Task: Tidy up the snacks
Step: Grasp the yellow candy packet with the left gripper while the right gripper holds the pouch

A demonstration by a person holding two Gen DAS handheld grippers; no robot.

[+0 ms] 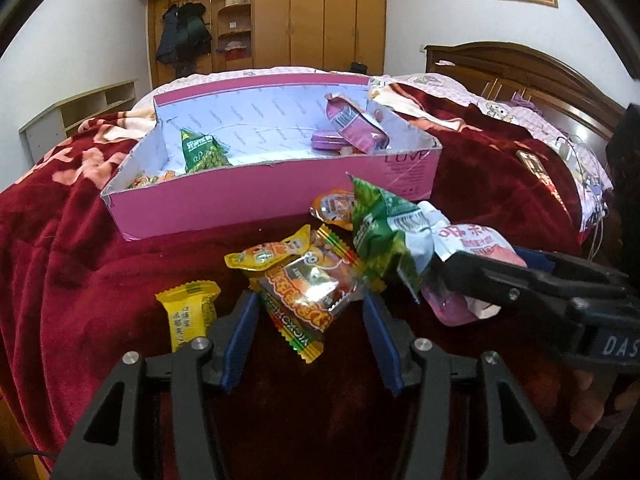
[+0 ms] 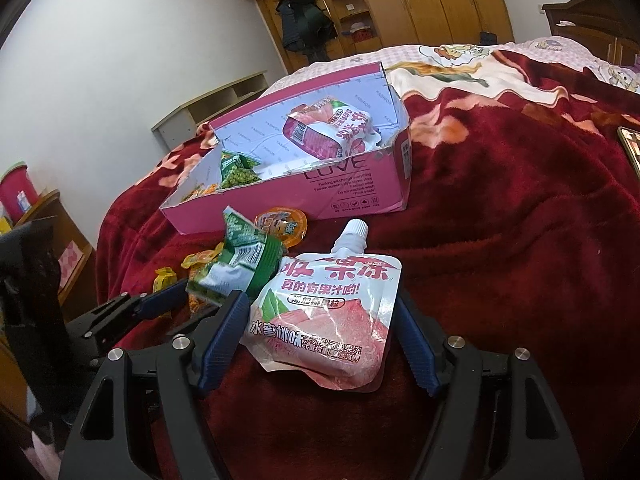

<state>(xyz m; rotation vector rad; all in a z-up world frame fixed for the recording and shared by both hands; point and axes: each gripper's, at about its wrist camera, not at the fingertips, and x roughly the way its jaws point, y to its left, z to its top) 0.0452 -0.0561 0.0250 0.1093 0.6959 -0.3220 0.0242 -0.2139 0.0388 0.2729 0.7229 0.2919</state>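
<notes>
A pink cardboard box (image 1: 280,196) (image 2: 352,188) stands on the bed and holds a green pea packet (image 1: 202,152), a pink pouch (image 1: 356,124) (image 2: 328,132) and small sweets. My left gripper (image 1: 308,308) is open around an orange-red snack packet (image 1: 308,292) lying on the blanket. My right gripper (image 2: 320,320) is open around a pink-and-white jelly pouch (image 2: 324,312) (image 1: 472,248). A green pea packet (image 1: 380,236) (image 2: 236,264), an orange jelly cup (image 1: 334,208) (image 2: 282,224) and a yellow candy (image 1: 190,316) lie loose nearby.
A dark red blanket (image 1: 80,264) (image 2: 500,220) covers the bed. A wooden headboard (image 1: 520,68) is at the right, a wardrobe (image 1: 300,16) behind. A phone (image 2: 632,148) lies on the blanket at the right. A low shelf (image 1: 80,112) stands left.
</notes>
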